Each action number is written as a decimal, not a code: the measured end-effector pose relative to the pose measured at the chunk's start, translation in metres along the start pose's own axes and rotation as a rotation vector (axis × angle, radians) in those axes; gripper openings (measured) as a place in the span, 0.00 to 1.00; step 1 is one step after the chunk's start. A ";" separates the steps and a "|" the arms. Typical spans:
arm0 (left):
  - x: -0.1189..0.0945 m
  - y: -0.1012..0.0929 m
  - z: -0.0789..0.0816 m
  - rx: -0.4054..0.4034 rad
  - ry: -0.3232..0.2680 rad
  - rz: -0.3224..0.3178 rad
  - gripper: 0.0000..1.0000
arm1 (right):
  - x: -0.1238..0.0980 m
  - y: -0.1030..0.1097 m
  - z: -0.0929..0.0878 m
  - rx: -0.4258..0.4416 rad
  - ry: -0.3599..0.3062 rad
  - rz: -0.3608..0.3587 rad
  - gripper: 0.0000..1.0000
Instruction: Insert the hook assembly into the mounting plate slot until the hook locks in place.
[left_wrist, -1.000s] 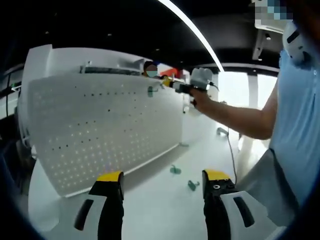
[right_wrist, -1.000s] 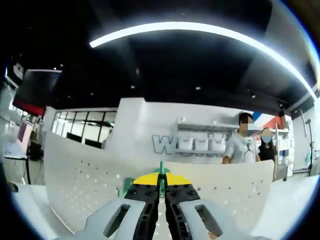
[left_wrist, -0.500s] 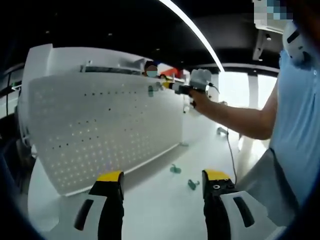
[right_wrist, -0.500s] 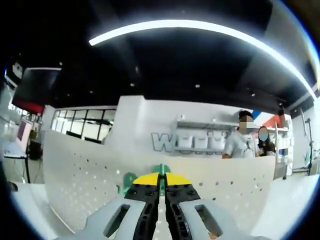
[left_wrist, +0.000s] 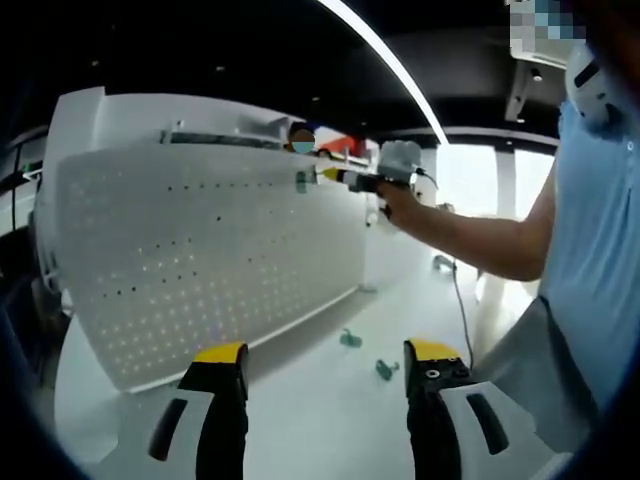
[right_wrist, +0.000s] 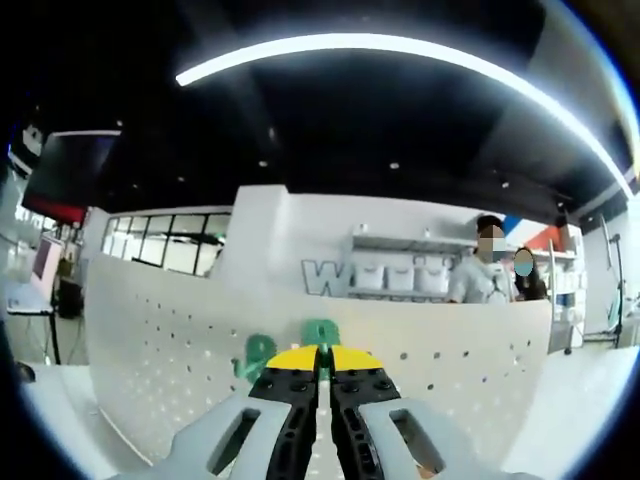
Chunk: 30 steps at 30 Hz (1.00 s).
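Right tongs (right_wrist: 320, 352) pinching green plastic hook (right_wrist: 321, 333) | tip dead ahead at white perforated mounting plate (left_wrist: 200, 250) | left tongs (left_wrist: 325, 365) spread, idle over table (left_wrist: 320, 410)

The plate (left_wrist: 210, 255), a white perforated panel, is standing upright on the desk (left_wrist: 320, 410), its holes running in even rows. A green hook (left_wrist: 302, 181) is sitting against its face near the top edge; in the right gripper view this hook (right_wrist: 320, 333) is showing just above the yellow tool tips, with another green hook (right_wrist: 256, 355) just beside it on the plate (right_wrist: 150, 360). Two more green hooks (left_wrist: 350, 339) (left_wrist: 386, 370) are lying loose on the desk near the plate's foot.
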<state>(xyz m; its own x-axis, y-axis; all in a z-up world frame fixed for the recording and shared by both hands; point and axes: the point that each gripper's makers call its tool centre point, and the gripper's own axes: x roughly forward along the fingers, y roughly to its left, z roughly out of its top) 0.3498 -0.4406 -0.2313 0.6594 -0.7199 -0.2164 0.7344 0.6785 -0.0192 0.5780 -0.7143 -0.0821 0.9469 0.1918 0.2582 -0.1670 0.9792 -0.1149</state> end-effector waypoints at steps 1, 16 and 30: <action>0.000 0.000 0.000 0.000 0.001 0.000 0.65 | 0.000 0.000 0.000 0.003 -0.001 0.000 0.01; 0.001 -0.002 0.000 0.001 0.006 -0.006 0.65 | -0.006 -0.004 -0.009 0.054 -0.002 -0.025 0.00; 0.001 -0.002 -0.001 0.001 0.008 -0.005 0.65 | -0.003 -0.008 -0.012 0.133 -0.021 -0.055 0.00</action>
<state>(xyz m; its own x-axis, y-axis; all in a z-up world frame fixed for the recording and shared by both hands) 0.3486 -0.4423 -0.2321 0.6544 -0.7223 -0.2237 0.7379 0.6746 -0.0197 0.5796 -0.7233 -0.0939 0.9499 0.1375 0.2805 -0.1513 0.9881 0.0280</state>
